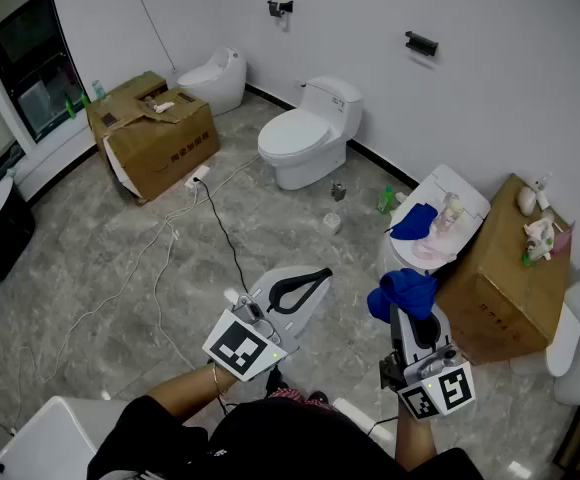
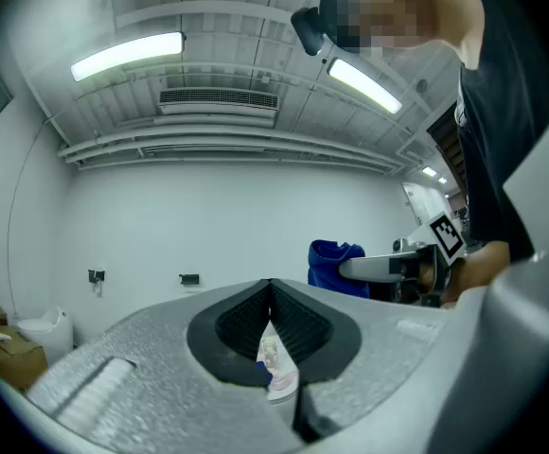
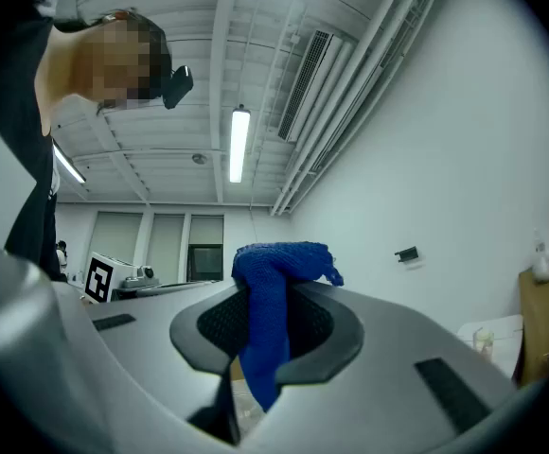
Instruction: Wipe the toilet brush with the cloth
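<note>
My right gripper [image 1: 410,313] is shut on a bunched blue cloth [image 1: 402,291], which pokes up between its jaws [image 3: 260,296] and hangs over them. The left gripper [image 1: 318,276] is shut with nothing in it; its pads meet at the tip [image 2: 272,291]. Both point forward, side by side, slightly above level. From the left gripper view the blue cloth [image 2: 329,261] shows to the right. Ahead of the right gripper stands a white toilet [image 1: 462,190] with a second blue cloth [image 1: 415,221] and a pink-and-white item [image 1: 448,216] on its seat. I cannot tell whether that item is the toilet brush.
A cardboard box [image 1: 495,278] with small items on top stands right of that toilet. Two more white toilets [image 1: 310,138] [image 1: 215,78] line the far wall, with another cardboard box [image 1: 155,138] at the left. Cables [image 1: 210,218] trail over the marble floor. A green bottle [image 1: 386,200] stands nearby.
</note>
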{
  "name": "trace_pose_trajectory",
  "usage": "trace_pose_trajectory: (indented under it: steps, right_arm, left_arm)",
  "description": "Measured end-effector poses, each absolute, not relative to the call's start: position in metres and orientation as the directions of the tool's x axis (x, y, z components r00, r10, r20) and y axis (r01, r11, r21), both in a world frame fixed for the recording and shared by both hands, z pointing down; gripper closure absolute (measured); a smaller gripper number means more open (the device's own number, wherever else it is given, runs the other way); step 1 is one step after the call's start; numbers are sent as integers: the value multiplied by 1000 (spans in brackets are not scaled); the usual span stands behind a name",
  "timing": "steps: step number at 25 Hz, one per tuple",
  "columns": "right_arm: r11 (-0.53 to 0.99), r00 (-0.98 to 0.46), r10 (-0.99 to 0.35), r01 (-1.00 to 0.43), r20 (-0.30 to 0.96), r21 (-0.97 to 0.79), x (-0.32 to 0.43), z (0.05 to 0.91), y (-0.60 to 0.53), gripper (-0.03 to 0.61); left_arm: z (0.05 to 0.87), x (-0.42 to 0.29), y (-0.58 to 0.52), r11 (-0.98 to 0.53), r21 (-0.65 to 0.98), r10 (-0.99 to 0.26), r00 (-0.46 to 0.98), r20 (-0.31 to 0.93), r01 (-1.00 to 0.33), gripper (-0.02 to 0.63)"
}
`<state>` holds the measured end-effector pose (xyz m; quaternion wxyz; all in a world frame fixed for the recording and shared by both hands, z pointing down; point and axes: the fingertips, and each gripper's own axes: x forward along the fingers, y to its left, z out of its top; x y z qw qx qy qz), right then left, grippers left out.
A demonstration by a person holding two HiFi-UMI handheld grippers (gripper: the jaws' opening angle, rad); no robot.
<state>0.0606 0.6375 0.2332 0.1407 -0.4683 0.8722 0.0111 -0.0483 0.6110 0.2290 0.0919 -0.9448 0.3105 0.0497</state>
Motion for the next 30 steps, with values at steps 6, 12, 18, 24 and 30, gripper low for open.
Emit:
trace_pose_trajectory:
  steps: [6, 12, 18, 24, 30]
  right_arm:
    - [563, -523, -812, -819, -259, -113, 61, 234, 642, 500]
    - [616, -557, -769, -777, -313, -131, 64, 229, 651, 499]
    - [619, -559, -766, -775, -317, -129, 80, 229, 658, 499]
    - [643, -582, -747, -755, -320, -128, 96, 233, 667, 500]
    - [654, -587, -744, -738, -319, -167, 105, 244, 666, 499]
  left_arm:
    - [229, -46, 614, -792, -152, -572, 805, -156, -592, 609]
    - [230, -34, 620, -800, -138, -567, 811, -148, -584, 609]
    - [231, -16, 629, -797, -145, -569, 809, -145, -586, 609]
    - [236, 2, 641, -784, -145, -587, 797, -145, -604, 609]
    - [240, 6, 650, -774, -166, -595, 792, -136, -611, 609]
